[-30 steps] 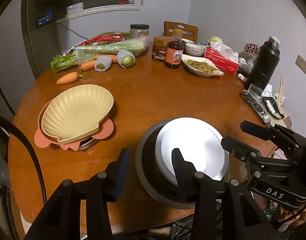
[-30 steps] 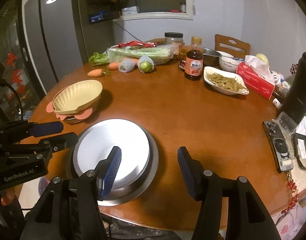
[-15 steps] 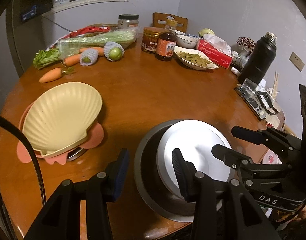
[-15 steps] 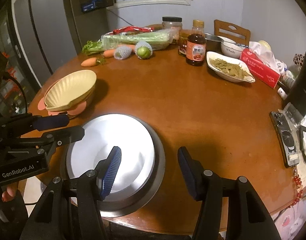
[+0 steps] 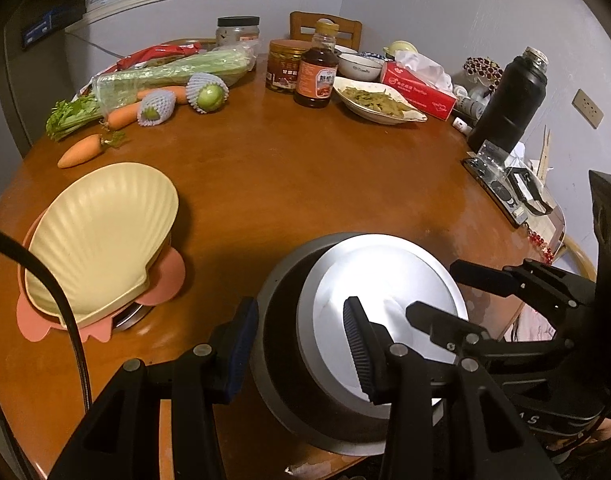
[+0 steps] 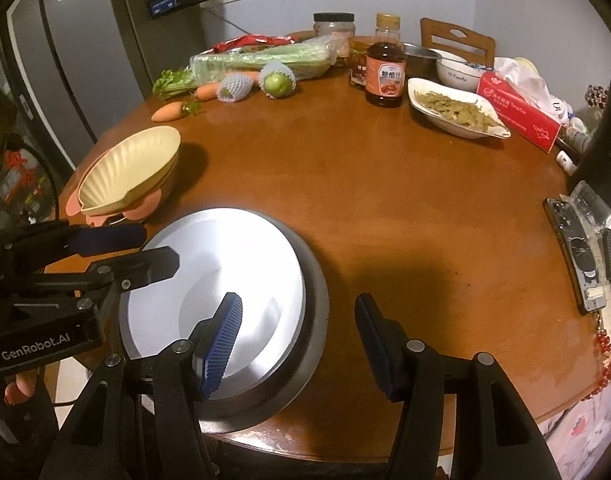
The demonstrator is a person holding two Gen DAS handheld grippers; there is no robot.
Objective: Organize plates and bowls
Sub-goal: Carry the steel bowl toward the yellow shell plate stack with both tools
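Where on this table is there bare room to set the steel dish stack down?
The widest bare wood is mid-table, bordered by the shell plate, the sauce bottle, the white dish of greens and the phone. The far rim is crowded with vegetables, jars and the tissue box.

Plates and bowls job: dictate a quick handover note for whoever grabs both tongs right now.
Left tongs: open, straddling the left rim of the grey bowl, no clamp visible.
Right tongs: open, straddling the right rim of the same bowl, pads clear of it.
Things: the white plate sits tilted inside the grey bowl at the near edge of the table. To the left, the shell dish lies stacked on the pink dish.
Done: both pairs are nested.
Left: probably close on the bowl's rim from both sides and move it to the shell stack.
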